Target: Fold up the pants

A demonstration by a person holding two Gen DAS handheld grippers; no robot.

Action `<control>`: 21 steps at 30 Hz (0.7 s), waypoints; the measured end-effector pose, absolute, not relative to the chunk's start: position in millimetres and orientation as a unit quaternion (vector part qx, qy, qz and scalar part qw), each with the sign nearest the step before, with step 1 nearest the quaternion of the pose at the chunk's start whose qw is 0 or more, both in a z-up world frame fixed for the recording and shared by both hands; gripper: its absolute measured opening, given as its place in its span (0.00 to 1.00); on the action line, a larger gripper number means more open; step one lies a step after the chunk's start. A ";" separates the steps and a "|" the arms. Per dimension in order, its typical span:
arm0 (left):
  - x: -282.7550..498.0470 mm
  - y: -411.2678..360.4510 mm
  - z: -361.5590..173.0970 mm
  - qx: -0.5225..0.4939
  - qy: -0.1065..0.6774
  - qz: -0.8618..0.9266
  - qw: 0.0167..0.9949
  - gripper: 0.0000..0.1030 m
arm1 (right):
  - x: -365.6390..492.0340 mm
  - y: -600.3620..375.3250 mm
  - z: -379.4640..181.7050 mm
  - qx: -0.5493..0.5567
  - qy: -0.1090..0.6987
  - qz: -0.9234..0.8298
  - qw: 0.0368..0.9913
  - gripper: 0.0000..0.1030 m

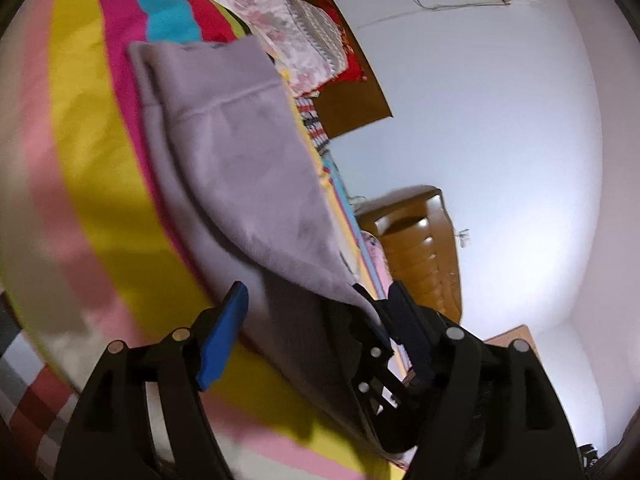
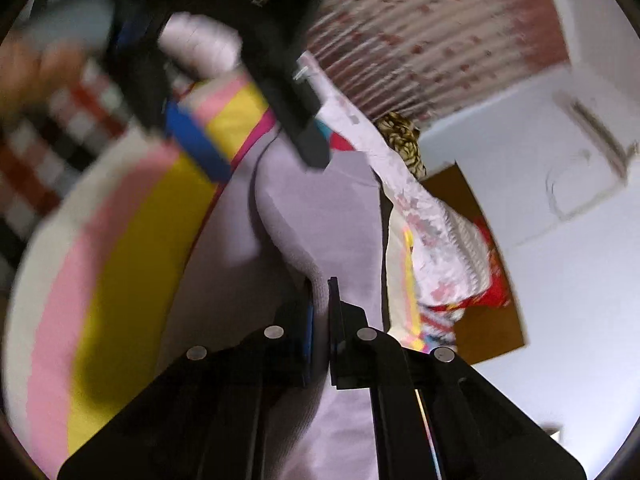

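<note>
Light grey pants [image 1: 224, 140] lie on a bed with a bright striped cover [image 1: 84, 120]. In the left wrist view my left gripper [image 1: 318, 288] is open, its blue-padded fingers [image 1: 224, 340] standing wide either side of the near end of the pants, pads off the cloth. My right gripper [image 1: 366, 300] comes in beside the right finger, clamped on the cloth's edge. In the right wrist view my right gripper [image 2: 322, 284] is shut on a ribbed fold of the pants [image 2: 328, 220]. The left gripper [image 2: 270, 166] hangs open over them farther up.
A floral quilt [image 1: 276, 20] and folded bedding are piled at the bed's far side by a brown headboard [image 1: 360, 96]. A wooden nightstand [image 1: 420, 248] stands against the white wall. Checkered cloth [image 2: 52, 144] lies at the bed's edge, and a person's hand [image 2: 24, 68] holds the left gripper.
</note>
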State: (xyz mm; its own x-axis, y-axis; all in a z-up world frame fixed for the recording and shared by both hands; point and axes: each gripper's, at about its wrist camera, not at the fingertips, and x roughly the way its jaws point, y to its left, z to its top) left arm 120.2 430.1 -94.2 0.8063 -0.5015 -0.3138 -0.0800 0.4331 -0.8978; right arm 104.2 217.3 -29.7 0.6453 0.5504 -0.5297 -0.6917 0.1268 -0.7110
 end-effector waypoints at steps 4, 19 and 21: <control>149.8 436.7 -99.0 -0.527 0.289 -0.121 0.790 0.70 | 111.8 216.0 -21.6 -0.494 0.084 0.422 0.756 0.04; 178.0 498.7 -103.1 -0.525 0.238 -0.013 0.817 0.06 | 117.8 221.6 -23.4 -0.448 0.146 0.458 0.754 0.05; 178.6 496.8 -83.8 -0.471 0.244 0.000 0.848 0.06 | 111.2 227.2 -29.3 -0.453 0.150 0.468 0.744 0.04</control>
